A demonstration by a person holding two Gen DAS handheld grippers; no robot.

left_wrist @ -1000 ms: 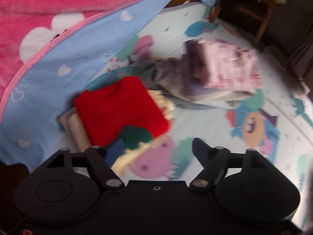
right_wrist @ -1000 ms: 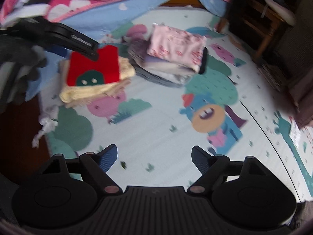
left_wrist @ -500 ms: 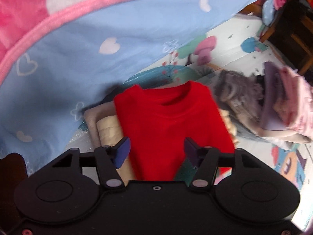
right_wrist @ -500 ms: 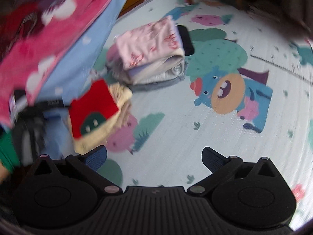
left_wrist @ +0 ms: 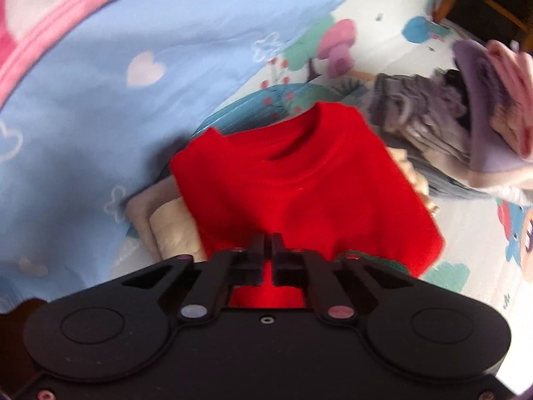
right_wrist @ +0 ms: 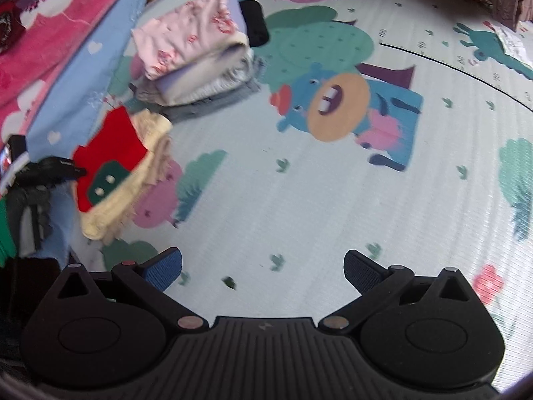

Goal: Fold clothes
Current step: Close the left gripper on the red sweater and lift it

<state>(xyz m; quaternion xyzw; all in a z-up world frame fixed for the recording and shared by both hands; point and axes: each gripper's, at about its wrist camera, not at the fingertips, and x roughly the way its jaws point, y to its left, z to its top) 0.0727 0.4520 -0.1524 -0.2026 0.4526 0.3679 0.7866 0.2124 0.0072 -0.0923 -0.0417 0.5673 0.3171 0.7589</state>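
Note:
A folded red sweater [left_wrist: 299,183] lies on top of a cream folded pile [left_wrist: 173,230] on the play mat. My left gripper [left_wrist: 268,240] is shut, its fingertips pinched together on the sweater's near part. In the right wrist view the same red sweater [right_wrist: 113,136] shows a green patch, and the left gripper [right_wrist: 71,170] meets its left edge. My right gripper [right_wrist: 263,266] hangs open over bare mat with nothing between its blue pads [right_wrist: 165,265].
A second folded stack with a pink printed garment [right_wrist: 193,43] on top sits beyond the red one, a black item [right_wrist: 255,21] beside it. A blue and pink blanket [right_wrist: 50,33] drapes along the left. The cartoon play mat [right_wrist: 299,200] stretches right; furniture stands at the back.
The left gripper came down over the red sweater and its jaws went from wide apart to shut. The right gripper rolled, sank toward the mat and opened wider.

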